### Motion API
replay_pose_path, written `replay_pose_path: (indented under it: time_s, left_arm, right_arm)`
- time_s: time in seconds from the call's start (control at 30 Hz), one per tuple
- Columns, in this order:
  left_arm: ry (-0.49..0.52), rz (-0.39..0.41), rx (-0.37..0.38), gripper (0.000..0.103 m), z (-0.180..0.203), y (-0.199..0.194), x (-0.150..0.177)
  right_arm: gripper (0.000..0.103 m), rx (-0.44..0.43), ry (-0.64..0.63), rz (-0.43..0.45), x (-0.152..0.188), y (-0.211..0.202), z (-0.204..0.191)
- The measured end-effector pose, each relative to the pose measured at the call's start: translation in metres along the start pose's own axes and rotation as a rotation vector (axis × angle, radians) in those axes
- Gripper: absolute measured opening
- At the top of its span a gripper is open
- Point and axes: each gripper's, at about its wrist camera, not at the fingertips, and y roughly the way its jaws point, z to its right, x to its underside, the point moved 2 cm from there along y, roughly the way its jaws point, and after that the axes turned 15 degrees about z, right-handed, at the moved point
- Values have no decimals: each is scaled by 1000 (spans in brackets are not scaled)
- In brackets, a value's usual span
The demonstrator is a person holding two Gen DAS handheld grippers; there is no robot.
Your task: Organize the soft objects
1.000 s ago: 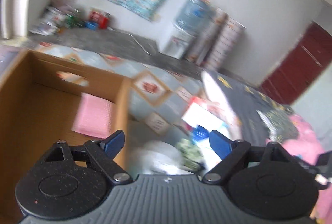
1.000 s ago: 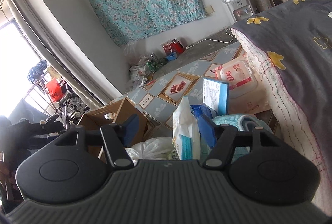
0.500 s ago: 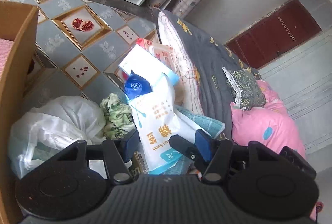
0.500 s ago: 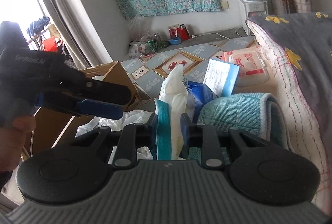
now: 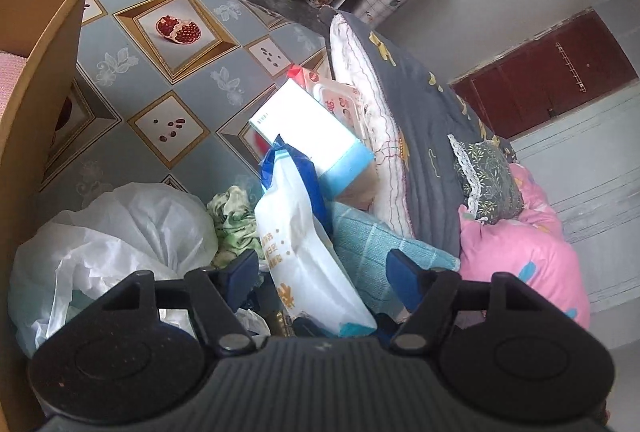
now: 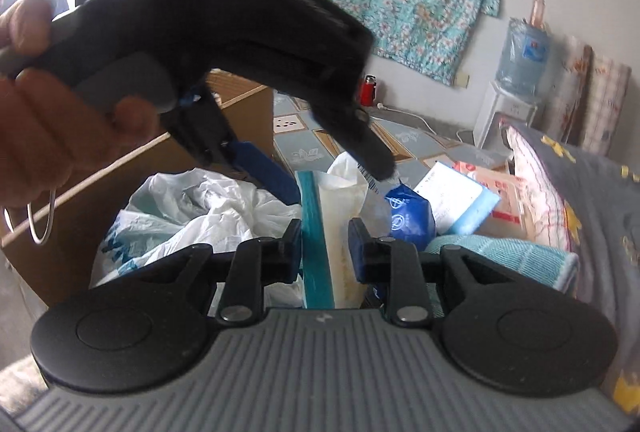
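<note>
Right claw [image 6: 324, 246] pinches one cotton-swab pouch [image 6: 334, 232]; left claw [image 5: 322, 272] is opening around it.

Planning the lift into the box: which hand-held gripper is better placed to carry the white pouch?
Right hand-held gripper: its jaws already clamp the white pouch. The left hand-held gripper only straddles it, jaws opening.
</note>
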Motion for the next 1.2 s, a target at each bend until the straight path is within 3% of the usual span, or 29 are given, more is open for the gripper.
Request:
replay_pose_path:
  time_s: [0.1, 0.2, 0.33, 0.47, 0.6, 0.77, 0.97, 1.1, 1.2]
  left_arm:
    - [0, -15, -39, 55, -5, 7, 2]
    - [17, -22, -92, 32, -10, 11, 4]
    - [31, -23, -95, 24, -16, 10, 4]
    - [51, 0, -71, 21, -18, 3, 3]
    - [85, 35, -24, 19, -12, -11, 3]
    - [99, 81, 57, 19, -3, -39, 0]
    - [110, 149, 154, 18, 7, -88, -5]
    - [93, 201, 219, 18, 2, -128, -10]
    - [66, 237, 252, 18, -8, -155, -14]
  right_arm:
    - [29, -21, -43, 8, 3, -2, -16]
    - [31, -29, -36, 15, 6, -4, -17]
    - [44, -82, 102, 2, 10, -16, 3]
    - [50, -123, 336, -13, 16, -28, 43]
    - [52, -133, 656, -22, 30, -31, 91]
    - [54, -197, 936, 19, 40, -30, 125]
    - [58, -323, 1126, 45, 33, -11, 127]
    - [78, -454, 1261, 56, 26, 4, 116]
    - [81, -549, 1302, 54, 10, 19, 100]
